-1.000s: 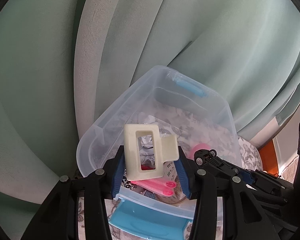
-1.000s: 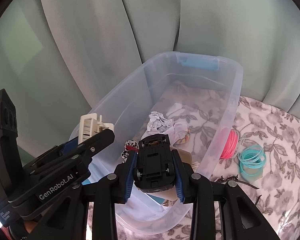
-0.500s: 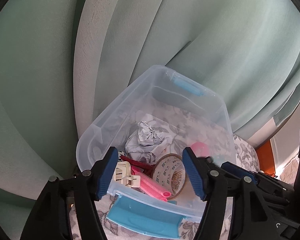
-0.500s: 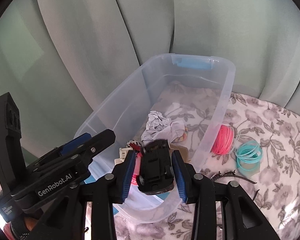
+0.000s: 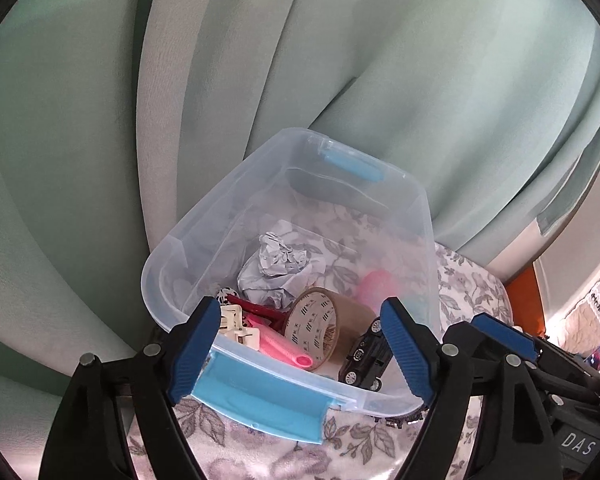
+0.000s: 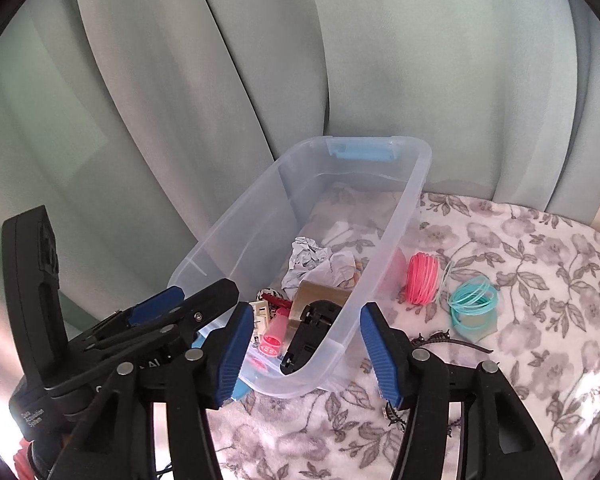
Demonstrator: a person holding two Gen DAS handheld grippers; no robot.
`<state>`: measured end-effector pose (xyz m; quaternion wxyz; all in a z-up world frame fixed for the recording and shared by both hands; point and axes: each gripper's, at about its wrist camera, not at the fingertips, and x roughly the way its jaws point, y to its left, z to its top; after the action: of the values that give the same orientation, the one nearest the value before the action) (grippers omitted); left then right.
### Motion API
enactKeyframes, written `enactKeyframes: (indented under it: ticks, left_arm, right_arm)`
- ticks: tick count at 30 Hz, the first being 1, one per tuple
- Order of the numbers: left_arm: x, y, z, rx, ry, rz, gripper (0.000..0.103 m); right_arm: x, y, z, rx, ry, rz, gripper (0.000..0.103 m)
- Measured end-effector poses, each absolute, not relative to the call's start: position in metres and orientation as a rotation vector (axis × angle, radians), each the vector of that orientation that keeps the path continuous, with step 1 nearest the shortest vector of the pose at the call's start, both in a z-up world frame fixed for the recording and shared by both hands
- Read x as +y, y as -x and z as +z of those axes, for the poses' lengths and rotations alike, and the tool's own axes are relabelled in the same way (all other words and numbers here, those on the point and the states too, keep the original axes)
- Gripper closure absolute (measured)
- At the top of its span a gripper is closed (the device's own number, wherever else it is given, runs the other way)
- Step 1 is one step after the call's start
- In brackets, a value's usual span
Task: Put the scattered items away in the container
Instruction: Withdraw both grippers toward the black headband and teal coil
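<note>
A clear plastic bin (image 5: 426,232) (image 6: 414,184) with blue handles stands on a floral cloth. Inside lie crumpled paper (image 5: 278,266), a brown tape roll (image 5: 320,328), a pink tube (image 5: 286,350), a cream hair claw (image 5: 238,326) and a black toy car (image 5: 366,360) (image 6: 312,330). My left gripper (image 5: 300,352) is open and empty above the bin's near end. My right gripper (image 6: 302,356) is open and empty over the bin's near right corner. Outside the bin lie a pink coil (image 6: 422,282), teal bands (image 6: 472,306) and a dark hair clip (image 6: 446,338).
Pale green curtains (image 6: 380,60) hang close behind the bin. The floral cloth (image 6: 540,280) spreads to the right of the bin. The left gripper's body (image 6: 100,340) sits to the left of my right gripper.
The left gripper opened and dropped the cream hair claw into the bin. The right gripper then opened and dropped the black toy car into the bin. Both drew back a little.
</note>
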<state>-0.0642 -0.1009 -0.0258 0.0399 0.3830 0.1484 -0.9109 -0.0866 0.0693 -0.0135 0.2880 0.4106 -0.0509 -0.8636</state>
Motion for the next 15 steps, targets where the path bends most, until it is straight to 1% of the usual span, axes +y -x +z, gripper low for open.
enactKeyframes:
  ticks: [4,10,15]
  left_arm:
    - [-0.084,0.053,-0.008,0.423,-1.135,-2.838,0.02]
    - [-0.055,0.038,0.015,0.38,-1.089,-2.898,0.02]
    - [-0.021,0.026,0.024,0.289,-1.098,-2.95,0.02]
  right_arm:
    - [0.092,0.076,-0.004,-0.189,-1.062,-2.344,0.039]
    - [0.143,0.058,0.007,-0.334,-1.003,-2.423,0.038]
    - [0.191,0.043,0.007,-0.45,-0.971,-2.491,0.037]
